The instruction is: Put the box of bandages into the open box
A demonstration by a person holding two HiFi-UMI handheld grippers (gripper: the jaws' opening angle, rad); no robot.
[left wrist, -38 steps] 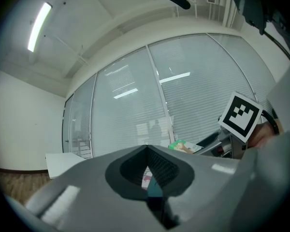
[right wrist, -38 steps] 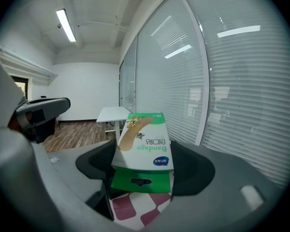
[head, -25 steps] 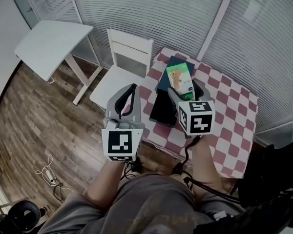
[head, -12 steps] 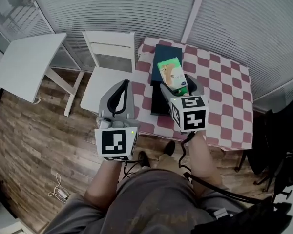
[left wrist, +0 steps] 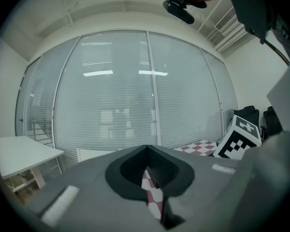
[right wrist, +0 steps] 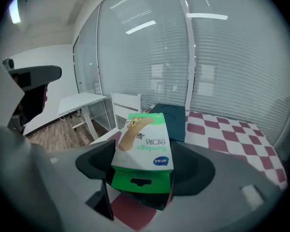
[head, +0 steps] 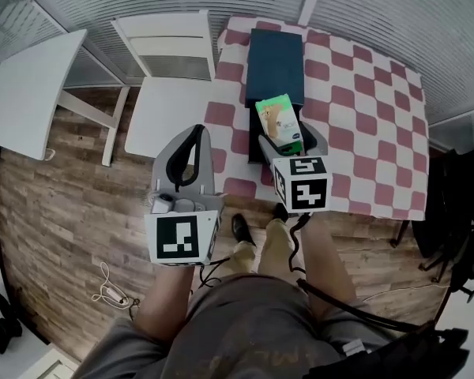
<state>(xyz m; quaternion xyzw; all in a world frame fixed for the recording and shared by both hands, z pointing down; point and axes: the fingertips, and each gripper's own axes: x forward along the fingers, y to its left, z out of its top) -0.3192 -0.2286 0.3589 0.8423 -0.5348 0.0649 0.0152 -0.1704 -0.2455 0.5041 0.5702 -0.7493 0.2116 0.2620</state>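
Note:
The green and white box of bandages [head: 277, 117] [right wrist: 145, 144] is clamped between the jaws of my right gripper [head: 291, 138] [right wrist: 144, 172]. It hangs above the near end of a dark flat box [head: 276, 63] [right wrist: 170, 116] lying on the red-and-white checked table [head: 355, 109]. A black part [head: 253, 150] of that box shows just under the bandage box; I cannot tell whether it is open. My left gripper [head: 198, 132] [left wrist: 152, 178] is shut on nothing, held left of the table, over the floor and the chair's edge.
A white chair [head: 167, 73] stands against the table's left side, with a white side table [head: 28, 85] further left. Window blinds run along the far side. Dark gear [head: 454, 212] stands at the right. A cable [head: 110, 290] lies on the wood floor.
The view has swung down over the table. The right gripper with the bandage box now sits over the near end of the dark box. The left gripper stays shut.

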